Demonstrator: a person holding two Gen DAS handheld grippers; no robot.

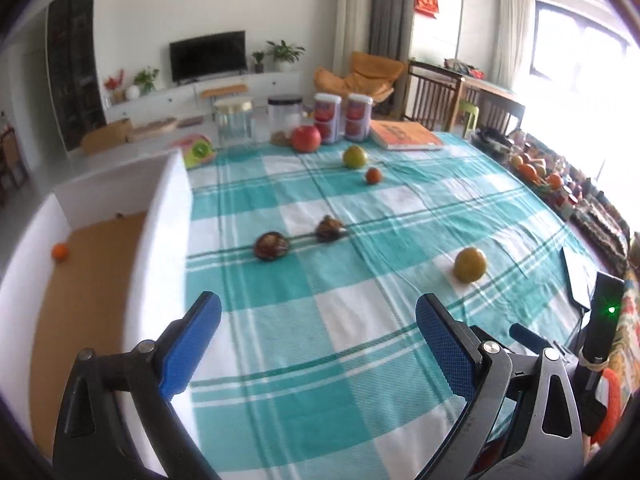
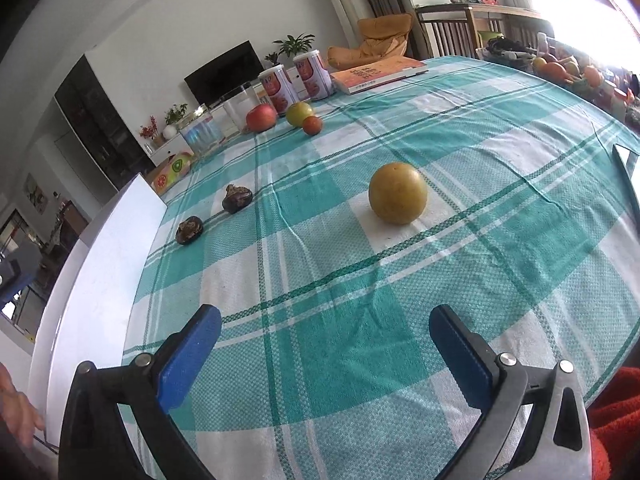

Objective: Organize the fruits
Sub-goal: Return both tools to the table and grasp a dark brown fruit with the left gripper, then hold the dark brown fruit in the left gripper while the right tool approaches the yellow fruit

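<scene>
On the teal checked tablecloth (image 1: 340, 340) lie a yellow-green round fruit (image 1: 470, 265) (image 2: 397, 193), two dark wrinkled fruits (image 1: 271, 245) (image 1: 330, 229) (image 2: 189, 230) (image 2: 237, 199), a small orange-red fruit (image 1: 373, 175) (image 2: 312, 125), a green fruit (image 1: 355, 156) (image 2: 299, 113) and a red apple (image 1: 306, 138) (image 2: 261, 117). A small orange (image 1: 59, 251) lies inside the white box (image 1: 164, 216) at the left. My left gripper (image 1: 318, 312) hangs open over the cloth beside the box, with nothing between its blue pads. My right gripper (image 2: 325, 324) is open and empty too, short of the yellow-green fruit.
Two pink cans (image 1: 342, 118), clear jars (image 1: 234, 120), an orange book (image 1: 404, 136) and a fruit-printed pouch (image 1: 199, 151) stand along the far edge. A basket of oranges (image 1: 532, 172) sits at the right edge. A hand (image 2: 16, 408) shows at the lower left of the right wrist view.
</scene>
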